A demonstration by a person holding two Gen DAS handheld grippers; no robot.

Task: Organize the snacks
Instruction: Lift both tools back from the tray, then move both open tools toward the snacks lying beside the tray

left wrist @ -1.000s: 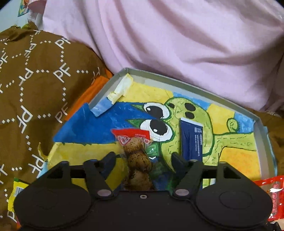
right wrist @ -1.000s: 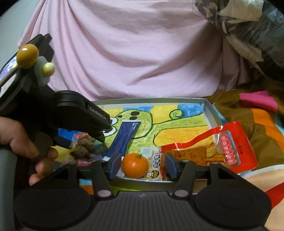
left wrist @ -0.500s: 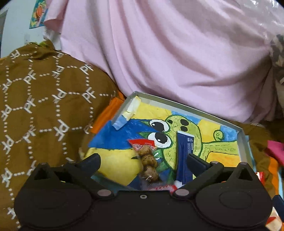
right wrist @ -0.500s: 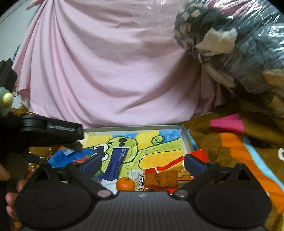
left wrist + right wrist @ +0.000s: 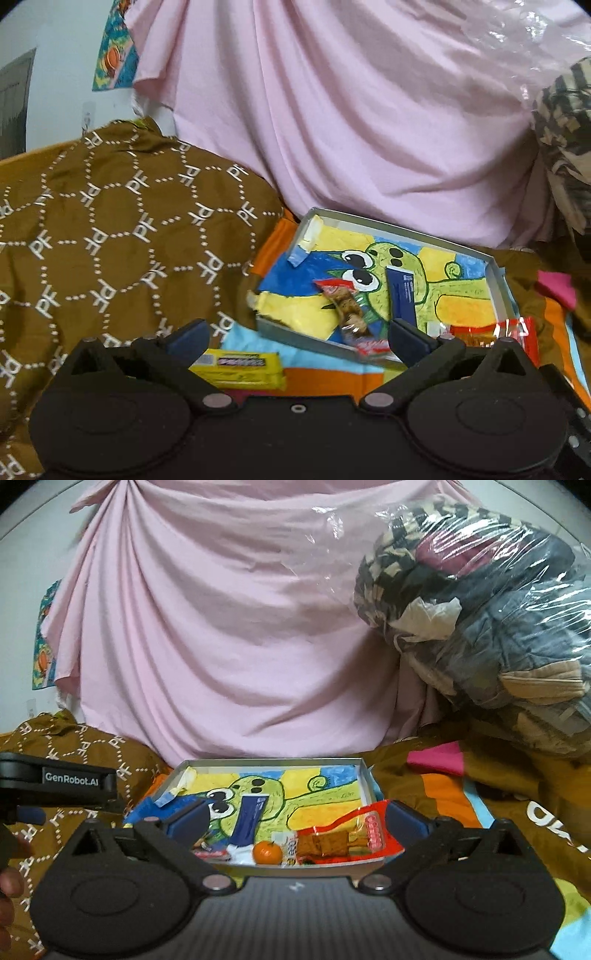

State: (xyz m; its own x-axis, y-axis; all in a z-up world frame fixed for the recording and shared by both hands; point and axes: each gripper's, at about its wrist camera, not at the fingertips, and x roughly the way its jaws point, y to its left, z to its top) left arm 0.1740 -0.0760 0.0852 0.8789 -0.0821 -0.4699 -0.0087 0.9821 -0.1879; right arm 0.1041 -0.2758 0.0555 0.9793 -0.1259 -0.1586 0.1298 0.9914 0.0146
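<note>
Holding left tongs (image 5: 298,341) and right tongs (image 5: 295,818) spread wide, nothing between pads; jaws had just been opening. We judged next target yellow snack pack (image 5: 240,369), outside tray (image 5: 495,295), on striped bedding just below and slightly left of left tongs, nearer our left hand. Long axis ran left-right across left view, crosswise to the 2 fingers; ends pointed sideways. Orange (image 5: 266,852) and red pouch (image 5: 347,840) lay inside tray.
</note>
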